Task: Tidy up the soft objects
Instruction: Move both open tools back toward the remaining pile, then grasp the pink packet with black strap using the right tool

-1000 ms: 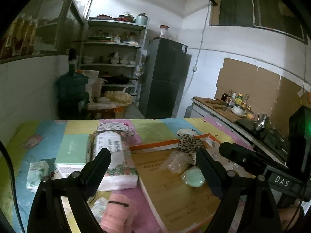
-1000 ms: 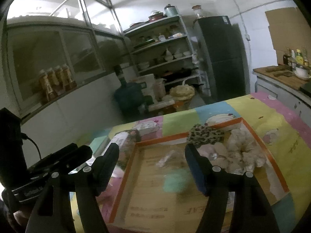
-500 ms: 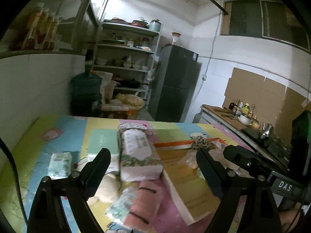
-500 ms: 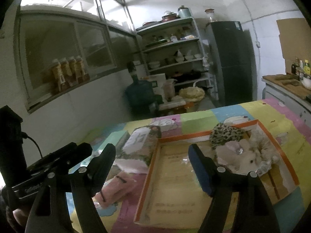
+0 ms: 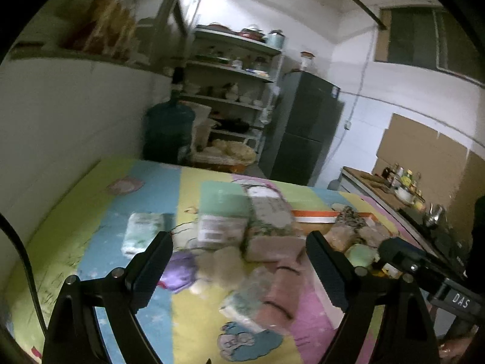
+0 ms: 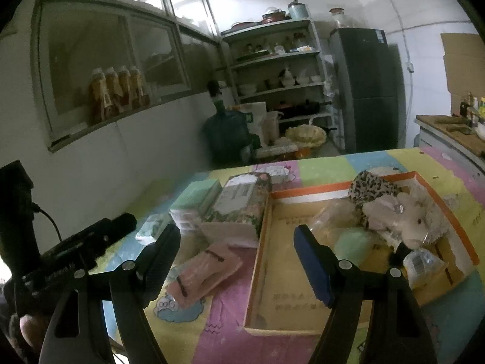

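Swung leftward from the tray [image 6: 448, 212], both grippers [image 5: 239, 261] [image 6: 236, 254] are held wide-fingered over loose packs [image 6: 203, 273] for picking.

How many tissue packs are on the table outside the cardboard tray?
3: a mint-green pack, a floral pack touching its right side beside the cardboard tray, and a small pack farther left. Blur may hide more.

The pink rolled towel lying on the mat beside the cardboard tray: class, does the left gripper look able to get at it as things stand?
Probably yes. The left gripper is open and empty, and the pink rolled towel lies just ahead, low between its fingers. A small packet presses against the towel's left side and might get pinched too, though blur hides detail.
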Demonstrator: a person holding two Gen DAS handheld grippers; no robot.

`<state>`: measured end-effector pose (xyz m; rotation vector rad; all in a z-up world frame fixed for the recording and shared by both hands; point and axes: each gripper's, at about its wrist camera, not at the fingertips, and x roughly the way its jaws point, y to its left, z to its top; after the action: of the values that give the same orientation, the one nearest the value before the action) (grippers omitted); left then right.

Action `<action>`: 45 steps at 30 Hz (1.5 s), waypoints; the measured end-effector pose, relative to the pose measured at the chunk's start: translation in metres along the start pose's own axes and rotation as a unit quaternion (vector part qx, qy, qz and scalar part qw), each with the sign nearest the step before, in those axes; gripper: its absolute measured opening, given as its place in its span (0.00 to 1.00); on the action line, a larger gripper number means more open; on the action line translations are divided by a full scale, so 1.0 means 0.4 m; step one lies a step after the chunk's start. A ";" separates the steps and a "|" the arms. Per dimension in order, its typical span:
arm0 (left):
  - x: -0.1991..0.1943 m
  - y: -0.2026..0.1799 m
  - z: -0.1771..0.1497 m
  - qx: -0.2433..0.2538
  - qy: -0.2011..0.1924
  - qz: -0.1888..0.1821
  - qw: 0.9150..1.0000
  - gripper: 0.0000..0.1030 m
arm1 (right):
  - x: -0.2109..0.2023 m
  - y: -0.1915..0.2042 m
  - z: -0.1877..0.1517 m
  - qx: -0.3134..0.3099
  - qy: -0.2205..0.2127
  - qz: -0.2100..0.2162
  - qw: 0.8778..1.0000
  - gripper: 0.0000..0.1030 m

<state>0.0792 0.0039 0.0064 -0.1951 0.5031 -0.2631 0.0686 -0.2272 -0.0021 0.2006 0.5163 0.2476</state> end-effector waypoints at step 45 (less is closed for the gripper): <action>-0.019 0.265 -0.064 -0.070 -0.002 0.025 0.997 0.87 | 0.224 0.163 -0.140 0.047 0.092 -0.066 0.992 0.78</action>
<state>0.0815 0.1037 -0.0384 -0.3196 0.5214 -0.1774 0.1033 -0.1327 -0.0748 0.2357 0.7231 0.1130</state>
